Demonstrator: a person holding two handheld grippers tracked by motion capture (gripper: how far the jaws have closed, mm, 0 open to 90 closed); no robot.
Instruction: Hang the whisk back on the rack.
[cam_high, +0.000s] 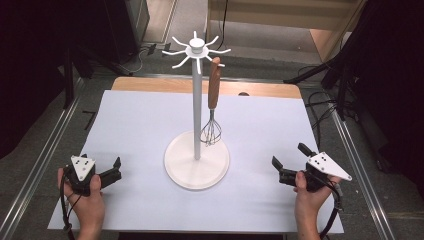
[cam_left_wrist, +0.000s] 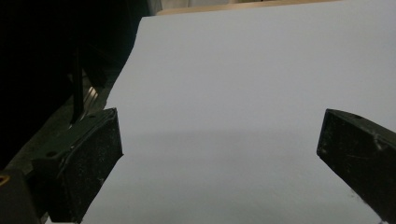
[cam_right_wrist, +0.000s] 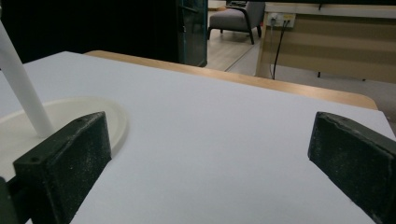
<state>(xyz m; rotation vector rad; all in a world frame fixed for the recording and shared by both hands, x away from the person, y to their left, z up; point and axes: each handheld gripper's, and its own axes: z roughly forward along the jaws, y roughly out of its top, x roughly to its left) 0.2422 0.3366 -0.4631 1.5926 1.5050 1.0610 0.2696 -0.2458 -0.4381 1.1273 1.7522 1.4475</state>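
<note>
Jaws apart on left gripper (cam_high: 111, 169) and right gripper (cam_high: 287, 161), both empty at lower corners; whisk (cam_high: 213, 102) hangs from centre rack (cam_high: 197, 105), likely for storage.

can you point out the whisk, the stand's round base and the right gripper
whisk (cam_high: 214, 85): high view, on its wooden handle, hanging from a hook of the stand.
stand's round base (cam_high: 197, 172): high view, on the bare front of the white disc.
right gripper (cam_high: 290, 161): high view, midway between its open fingertips.

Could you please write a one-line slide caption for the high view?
Whisk hanging on white stand, open left gripper and right gripper resting either side.
</note>
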